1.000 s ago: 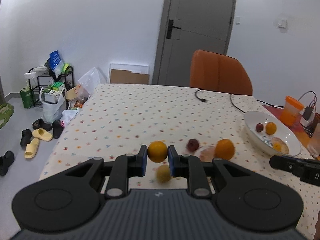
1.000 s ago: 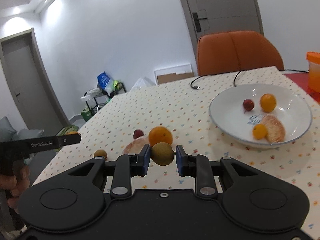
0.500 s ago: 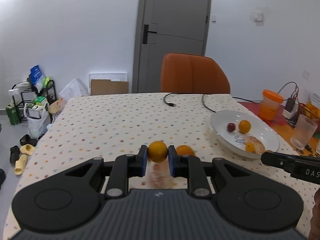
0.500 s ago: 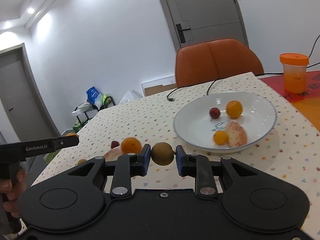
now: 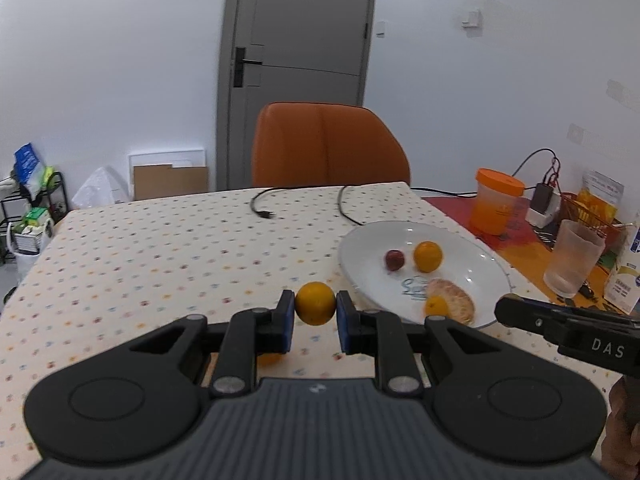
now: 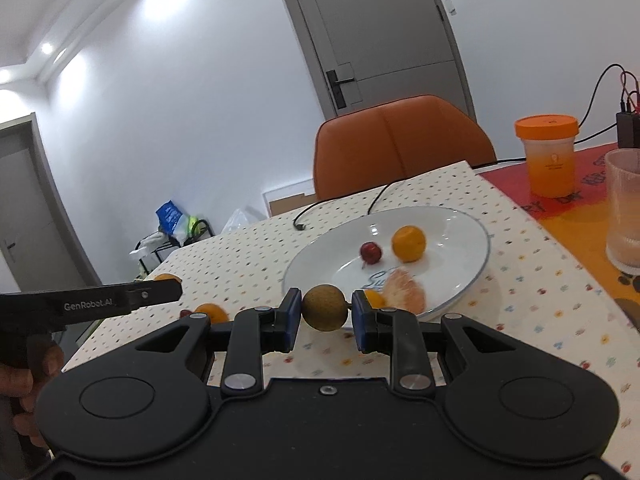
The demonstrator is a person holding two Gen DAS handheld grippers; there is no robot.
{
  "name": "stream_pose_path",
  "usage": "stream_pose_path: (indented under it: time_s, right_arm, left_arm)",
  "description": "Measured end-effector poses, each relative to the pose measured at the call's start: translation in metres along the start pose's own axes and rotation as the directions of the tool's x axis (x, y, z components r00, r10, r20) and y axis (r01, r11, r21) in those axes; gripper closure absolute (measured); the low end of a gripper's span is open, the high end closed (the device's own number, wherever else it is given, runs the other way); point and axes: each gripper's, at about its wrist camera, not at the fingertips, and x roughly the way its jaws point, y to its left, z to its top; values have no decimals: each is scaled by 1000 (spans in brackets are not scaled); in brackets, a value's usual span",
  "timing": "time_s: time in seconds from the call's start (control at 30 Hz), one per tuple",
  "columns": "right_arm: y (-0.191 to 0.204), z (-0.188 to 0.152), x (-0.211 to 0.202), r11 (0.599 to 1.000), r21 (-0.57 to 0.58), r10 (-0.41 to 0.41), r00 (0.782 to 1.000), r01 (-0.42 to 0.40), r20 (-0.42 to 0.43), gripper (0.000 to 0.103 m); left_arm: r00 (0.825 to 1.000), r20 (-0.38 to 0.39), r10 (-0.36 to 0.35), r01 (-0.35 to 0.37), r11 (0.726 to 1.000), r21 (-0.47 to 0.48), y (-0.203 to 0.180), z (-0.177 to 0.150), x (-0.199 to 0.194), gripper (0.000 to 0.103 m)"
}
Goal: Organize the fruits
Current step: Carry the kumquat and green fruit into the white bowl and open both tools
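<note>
My left gripper (image 5: 315,318) is shut on a small orange (image 5: 315,303), held above the spotted tablecloth just left of the white plate (image 5: 360,240). My right gripper (image 6: 325,317) is shut on a brownish-green round fruit (image 6: 324,307) at the near rim of the same plate (image 6: 472,240). The plate holds an orange (image 6: 408,243), a small red fruit (image 6: 371,253), a peeled citrus piece (image 6: 405,295) and a small orange fruit (image 5: 436,306). Another orange (image 6: 212,312) and a dark red fruit (image 6: 185,313) lie on the cloth to the left.
An orange-lidded jar (image 5: 496,201) and a frosted glass (image 5: 573,258) stand right of the plate on a red mat. A black cable (image 5: 264,210) lies at the far table edge before an orange chair (image 5: 328,146). A carton (image 5: 624,280) stands at the far right.
Both grippers have swung right toward the plate with their fruits still gripped. The plate now looms larger and closer; the loose fruits on the cloth have slid off to the left.
</note>
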Motion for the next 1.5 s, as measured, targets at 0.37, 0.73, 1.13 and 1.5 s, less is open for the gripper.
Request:
stream_pose_path:
  time_s: [0.37, 0.73, 1.13, 1.5]
  right_arm:
    - [-33, 3, 19, 998, 52, -44, 999, 44, 0, 78]
    - [-53, 9, 33, 995, 73, -74, 997, 73, 8, 78]
    - [-53, 8, 39, 993, 63, -99, 995, 97, 33, 70]
    - [-47, -2, 34, 992, 92, -86, 996, 83, 28, 70]
  left_arm:
    - [999, -24, -28, 29, 999, 15, -26, 8, 37, 83]
    - [997, -46, -69, 71, 997, 24, -50, 11, 65, 83]
    - [996, -72, -55, 56, 998, 13, -59, 10, 83, 79]
    - [998, -58, 1, 0, 1000, 21, -44, 7, 61, 52]
